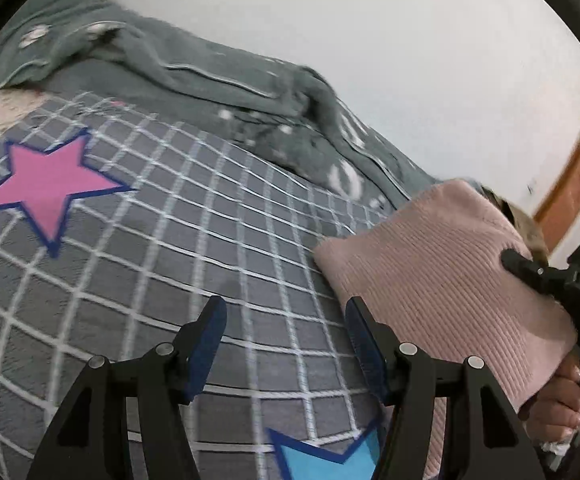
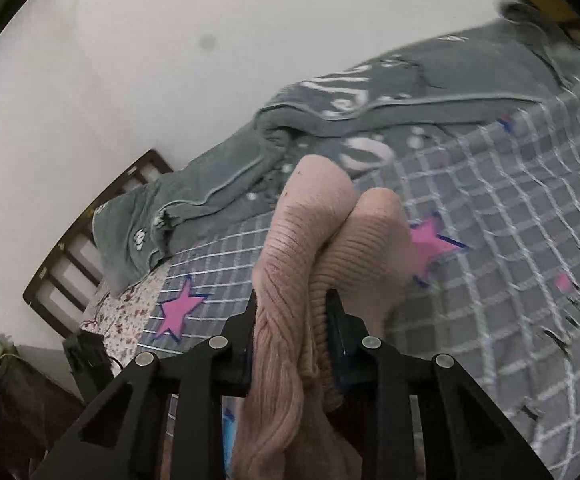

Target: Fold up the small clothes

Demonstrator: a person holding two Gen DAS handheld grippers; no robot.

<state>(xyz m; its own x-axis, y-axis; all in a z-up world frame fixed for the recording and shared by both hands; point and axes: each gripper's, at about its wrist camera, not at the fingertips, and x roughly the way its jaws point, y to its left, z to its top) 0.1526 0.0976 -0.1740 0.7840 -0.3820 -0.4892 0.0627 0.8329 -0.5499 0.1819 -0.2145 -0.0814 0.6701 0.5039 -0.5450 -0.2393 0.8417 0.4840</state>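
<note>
The pink ribbed sweater (image 2: 310, 248) hangs bunched between the fingers of the right gripper (image 2: 292, 312), which are clamped on a thick fold of it; the knit bulges up in two rounded lumps ahead of the pads and drapes down below them. From the left wrist view the same sweater (image 1: 442, 280) is a soft pink slab held above the right side of the bed, with the right gripper (image 1: 530, 268) and a hand (image 1: 562, 400) at its far edge. The left gripper (image 1: 286, 320) holds nothing, its blue-padded fingers apart over the bedspread (image 1: 210, 220), just left of the sweater. The bedspread is grey with a white grid, printed with pink stars (image 1: 50, 192) and a blue shape (image 1: 326, 460). Beyond lies a rumpled grey-green blanket (image 1: 218, 76) with pale piping and white marks, along a plain white wall (image 1: 370, 20). A dark slatted headboard (image 2: 90, 240) and a floral cloth (image 2: 126, 312) lie at the bed's end.
</note>
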